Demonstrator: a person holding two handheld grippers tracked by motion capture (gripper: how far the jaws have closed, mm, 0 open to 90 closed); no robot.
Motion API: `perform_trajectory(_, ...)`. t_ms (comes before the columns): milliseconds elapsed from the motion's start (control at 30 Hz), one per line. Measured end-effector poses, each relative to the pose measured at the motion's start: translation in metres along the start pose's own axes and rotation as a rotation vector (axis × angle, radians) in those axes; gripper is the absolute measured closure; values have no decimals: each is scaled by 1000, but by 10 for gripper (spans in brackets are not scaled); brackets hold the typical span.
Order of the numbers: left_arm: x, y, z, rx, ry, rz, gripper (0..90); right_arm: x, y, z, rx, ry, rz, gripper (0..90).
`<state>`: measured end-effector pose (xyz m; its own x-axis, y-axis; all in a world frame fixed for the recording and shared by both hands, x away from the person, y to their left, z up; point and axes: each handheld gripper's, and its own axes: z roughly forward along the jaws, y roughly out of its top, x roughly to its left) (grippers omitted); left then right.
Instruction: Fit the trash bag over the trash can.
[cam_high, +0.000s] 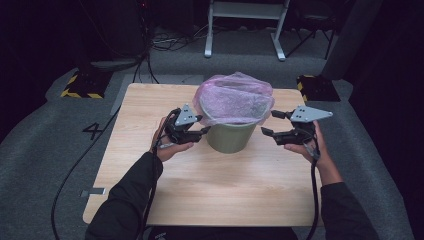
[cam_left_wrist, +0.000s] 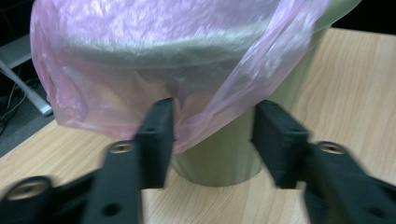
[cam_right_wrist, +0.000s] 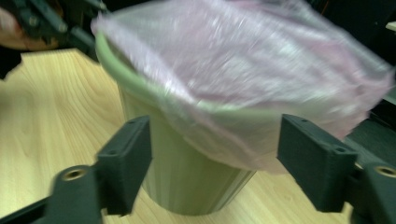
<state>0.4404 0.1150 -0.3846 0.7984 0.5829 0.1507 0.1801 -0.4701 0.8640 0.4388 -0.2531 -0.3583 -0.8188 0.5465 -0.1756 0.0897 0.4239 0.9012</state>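
Note:
A pale green bin (cam_high: 227, 137) stands on the wooden table (cam_high: 210, 185), with a pink plastic bag (cam_high: 232, 97) draped loosely over its rim. My left gripper (cam_high: 203, 125) is at the bin's left side, just under the rim. In the left gripper view its jaws (cam_left_wrist: 214, 112) stand apart, the bag's hanging edge (cam_left_wrist: 201, 126) lies between them, and the pads do not press on it. My right gripper (cam_high: 269, 122) is open a short way off the bin's right side. In the right gripper view (cam_right_wrist: 215, 123) the bin (cam_right_wrist: 187, 177) and bag (cam_right_wrist: 243, 60) lie ahead.
The near half of the table is bare wood. Beyond its far corners sit two yellow-and-black striped blocks (cam_high: 82, 85) (cam_high: 315, 87) on the grey floor. Cables (cam_high: 75, 165) run along the left, and a white frame (cam_high: 245, 20) stands at the back.

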Motion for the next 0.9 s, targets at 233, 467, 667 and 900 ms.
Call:
perform_trajectory(233, 1, -5, 9, 14, 10, 14, 877, 9, -11, 12, -16, -45, -15, 717)
perform_trajectory(467, 2, -15, 12, 36, -5, 15, 899, 16, -18, 15, -9, -30, -40, 900)
perform_trajectory(667, 0, -30, 22, 103, -2, 21, 899, 14, -28, 21, 35, -10, -18, 900)
perform_trajectory(900, 4, -43, 31, 151, 10, 13, 898, 12, -40, 23, 76, 14, 8, 900)
